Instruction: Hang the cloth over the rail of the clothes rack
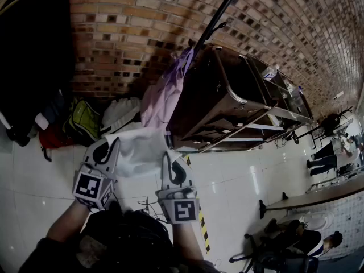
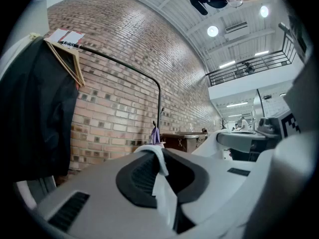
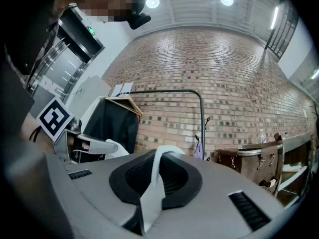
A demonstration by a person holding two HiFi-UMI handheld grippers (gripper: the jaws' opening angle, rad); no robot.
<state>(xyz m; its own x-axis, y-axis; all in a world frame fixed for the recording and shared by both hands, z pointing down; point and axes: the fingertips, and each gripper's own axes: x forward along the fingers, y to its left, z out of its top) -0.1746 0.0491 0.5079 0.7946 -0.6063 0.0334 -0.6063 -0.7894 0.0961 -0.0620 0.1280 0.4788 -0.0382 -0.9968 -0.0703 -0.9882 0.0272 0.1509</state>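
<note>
Grippers nearest: my left gripper (image 1: 111, 145) pinching left edge of white cloth (image 1: 139, 147), my right gripper (image 1: 169, 159) clamped on right edge (cloth spread between them). Rack rail (image 3: 164, 91) farther off, before brick wall (image 1: 125, 33); purple garment (image 1: 165, 92) hanging there.

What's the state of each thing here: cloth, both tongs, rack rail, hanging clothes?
white cloth: spread between both tongs, not on the rail
left tongs: shut on the cloth's edge
right tongs: shut on the cloth's edge
rack rail: bare along its middle
dark garment: hanging from a wooden hanger on the rail
purple garment: hanging below the rail's bent end
</note>
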